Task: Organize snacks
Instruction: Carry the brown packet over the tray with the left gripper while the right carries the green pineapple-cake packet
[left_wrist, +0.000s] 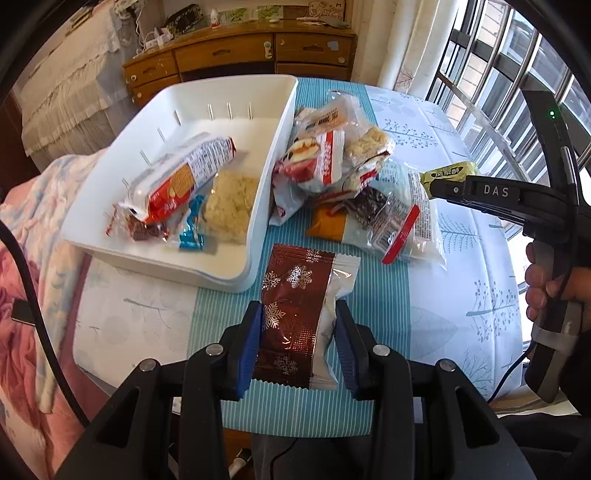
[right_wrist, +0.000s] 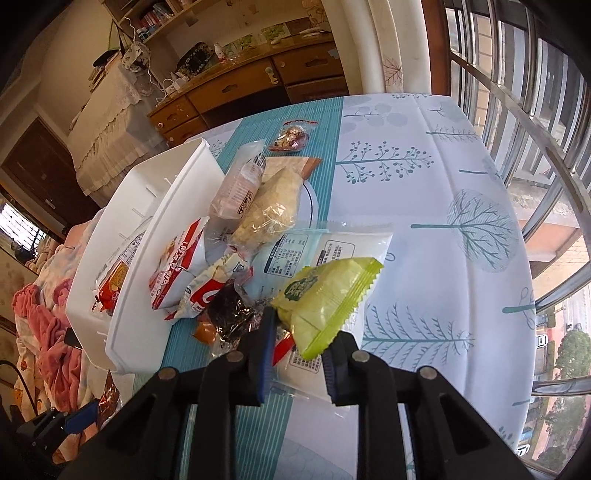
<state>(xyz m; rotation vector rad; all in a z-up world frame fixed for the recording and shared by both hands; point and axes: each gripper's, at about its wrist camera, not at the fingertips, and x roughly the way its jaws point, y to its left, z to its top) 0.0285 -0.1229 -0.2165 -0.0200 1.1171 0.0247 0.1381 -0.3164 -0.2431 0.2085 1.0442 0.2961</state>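
You are mid-way through the sorting: each of your grippers has a snack in hand, and judging by what already lies in the white bin (left_wrist: 273, 122), the step in hand is carrying these two over to it. The bin is the largest thing on the table (left_wrist: 461, 295) and the landmark for everything else — it sits at the left side of the striped runner, with its long wall facing the loose pile. Inside it you already have a red-and-white biscuit pack (left_wrist: 181, 177) lying across the middle, a pale rice cake in clear wrap (left_wrist: 231, 206) beside that, against the wall nearest the pile, and a small blue-wrapped piece (left_wrist: 192, 229) and a dark reddish one (left_wrist: 142, 230) at the near end; the far end of the bin is bare. Just outside that long wall lies the pile of snacks (left_wrist: 354, 192) not yet sorted, touching or nearly touching the bin. Your left gripper (left_wrist: 295, 343) is clamped on the brown snowflake packet (left_wrist: 295, 314), held just off the bin's near corner. Your right gripper (right_wrist: 299, 350) has a light pinch on one end of the green packet (right_wrist: 325, 299), out beyond the pile from the bin — the rest of it sticks up free. Next, I would judge, each needs swinging over the rim, then letting go above bare floor; the green one's thin hold could slip.
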